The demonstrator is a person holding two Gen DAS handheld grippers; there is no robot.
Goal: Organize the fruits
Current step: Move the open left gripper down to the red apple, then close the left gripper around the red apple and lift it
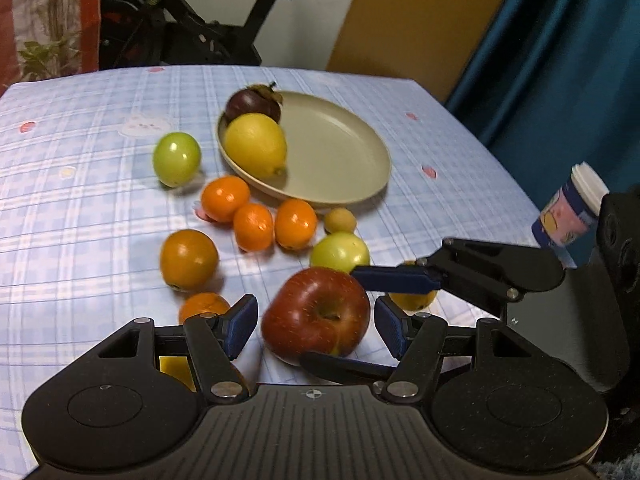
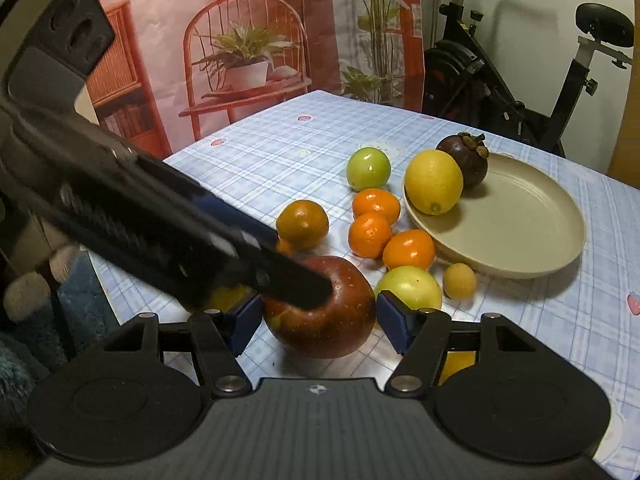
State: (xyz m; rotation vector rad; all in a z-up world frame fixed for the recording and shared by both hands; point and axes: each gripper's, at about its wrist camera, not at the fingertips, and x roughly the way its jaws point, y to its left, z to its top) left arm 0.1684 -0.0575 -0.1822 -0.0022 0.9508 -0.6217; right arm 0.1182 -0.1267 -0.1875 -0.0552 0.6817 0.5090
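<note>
Jaws of both grippers spread around red apple, untouched; paper cup only in left view.

In the right wrist view, the left gripper's black arm is covering the glossy red apple's top at ten o'clock. In the left wrist view, a yellow fruit is hiding behind the right gripper's blue finger, identity unclear.

One red apple, one lemon, one mangosteen, two green fruits, five orange citrus fruits (one half hidden), one small yellowish fruit, one plate, one paper cup.
</note>
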